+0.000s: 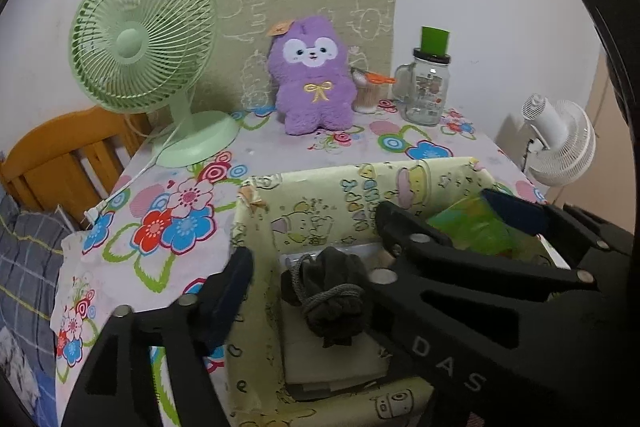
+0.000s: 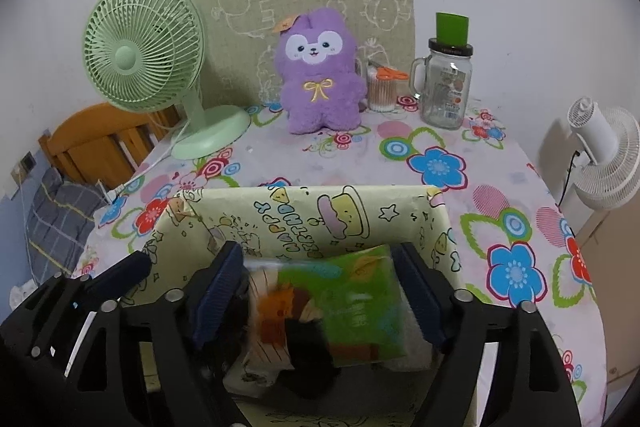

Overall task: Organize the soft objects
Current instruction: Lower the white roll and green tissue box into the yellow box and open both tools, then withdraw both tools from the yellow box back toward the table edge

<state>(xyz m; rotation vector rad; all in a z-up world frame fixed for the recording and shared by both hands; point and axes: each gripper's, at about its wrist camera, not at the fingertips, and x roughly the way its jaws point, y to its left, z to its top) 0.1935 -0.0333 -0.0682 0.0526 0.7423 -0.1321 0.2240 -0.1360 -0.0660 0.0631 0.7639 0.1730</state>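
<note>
Our left tongs (image 1: 316, 259) stand apart over the box (image 1: 256, 251), its near wall cut off by the frame edge. Between them, untouched, a dark pouf (image 1: 332, 295) with a cord loop lies on the box floor. Our right tongs (image 2: 320, 291) are apart too; a green packet (image 2: 360, 299) sits between the pads, and whether they touch it is hard to tell. The packet is blurred, and an orange-and-dark thing at its near left is too smeared to name. In the left view the right tongs cover most of the packet.

Beyond the box on the flowered tabletop (image 2: 520, 227), a purple plush (image 2: 320, 75) stands upright against a beige board (image 2: 248, 19). A green fan (image 2: 144, 47) stands far left. Right of the plush are a cup of swabs (image 2: 382, 91) and a glass jar (image 2: 446, 87) with a green cup (image 2: 452, 29) on its lid. A white fan (image 2: 604, 155) stands off the tabletop's right edge, a wooden headboard (image 2: 96, 143) off the left.
</note>
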